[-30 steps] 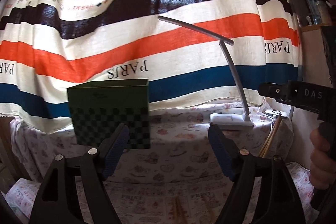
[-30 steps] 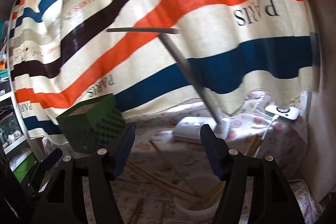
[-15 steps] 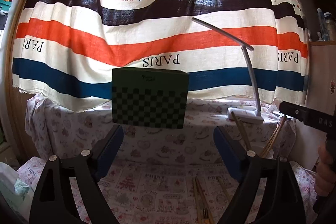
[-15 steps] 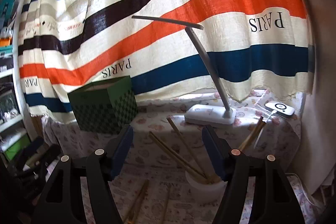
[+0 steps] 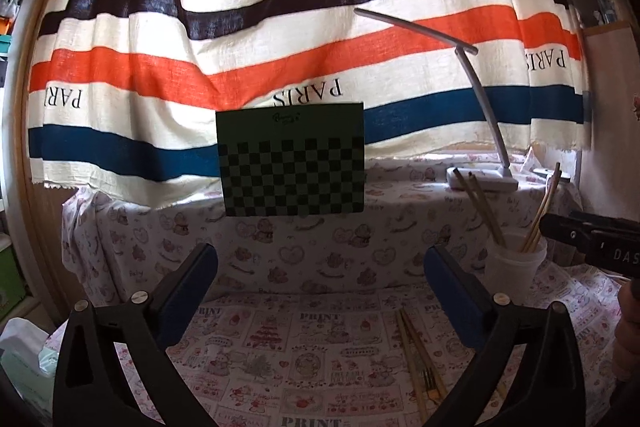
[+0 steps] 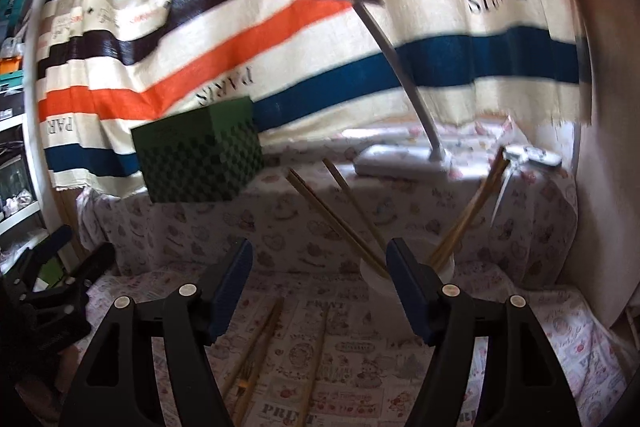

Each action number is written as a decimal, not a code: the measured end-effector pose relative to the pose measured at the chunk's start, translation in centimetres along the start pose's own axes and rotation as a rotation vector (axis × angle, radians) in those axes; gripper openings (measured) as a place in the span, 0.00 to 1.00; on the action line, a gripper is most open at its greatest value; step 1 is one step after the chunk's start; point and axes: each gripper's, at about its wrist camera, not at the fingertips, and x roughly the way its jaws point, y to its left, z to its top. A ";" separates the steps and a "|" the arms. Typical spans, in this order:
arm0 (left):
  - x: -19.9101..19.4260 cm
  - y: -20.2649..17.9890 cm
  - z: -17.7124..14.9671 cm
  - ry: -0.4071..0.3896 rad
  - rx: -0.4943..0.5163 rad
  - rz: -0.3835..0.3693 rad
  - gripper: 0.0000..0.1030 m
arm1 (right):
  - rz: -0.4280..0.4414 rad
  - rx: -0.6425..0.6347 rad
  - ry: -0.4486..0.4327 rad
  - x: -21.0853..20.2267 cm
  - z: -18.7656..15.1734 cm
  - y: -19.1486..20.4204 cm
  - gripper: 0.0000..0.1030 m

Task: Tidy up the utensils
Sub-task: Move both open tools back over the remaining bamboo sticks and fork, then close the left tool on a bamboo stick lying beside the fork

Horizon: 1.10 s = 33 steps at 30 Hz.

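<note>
Backlit, dim foreground; right view blurred

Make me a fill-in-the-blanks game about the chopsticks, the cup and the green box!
1. Several wooden chopsticks stand in the white plastic ____.
2. Other loose wooden chopsticks lie flat on the printed ____.
3. The green box has a ____ pattern on its lower part.
4. Between the left gripper's open blue pads there is ____.

Missing words: cup; tablecloth; checkered; nothing
</note>
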 end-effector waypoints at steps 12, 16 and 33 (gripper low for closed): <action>3.5 0.4 -2.2 0.154 -0.054 0.055 0.99 | -0.097 0.039 0.160 4.6 -1.8 -1.9 0.72; 4.5 0.6 -2.6 0.217 -0.065 0.036 0.99 | -0.126 0.021 0.169 5.0 -2.0 -1.4 0.72; 6.3 0.0 -3.5 0.403 -0.091 -0.080 0.99 | -0.094 0.050 0.254 5.6 -2.1 -1.8 0.75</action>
